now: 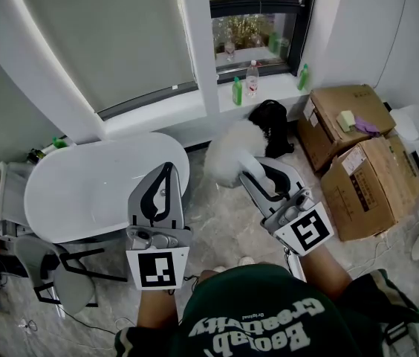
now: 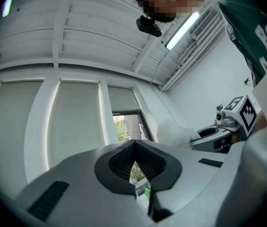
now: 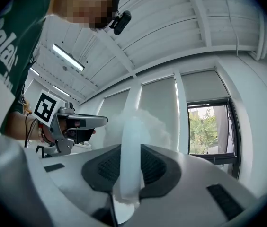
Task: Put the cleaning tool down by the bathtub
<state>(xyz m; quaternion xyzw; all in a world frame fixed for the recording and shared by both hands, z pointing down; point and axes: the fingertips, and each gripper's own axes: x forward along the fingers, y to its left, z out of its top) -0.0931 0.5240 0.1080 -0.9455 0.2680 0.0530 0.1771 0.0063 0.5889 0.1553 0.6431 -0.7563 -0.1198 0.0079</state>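
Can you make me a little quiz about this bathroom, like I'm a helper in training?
1. True or false: the left gripper has its jaws together with nothing between them.
2. What holds the fluffy white duster? A) the left gripper B) the right gripper C) nothing, it lies on the floor
3. Fill in: in the head view, the white bathtub lies to the ___ of the duster.

Key: 1 true; 2 B; 3 left.
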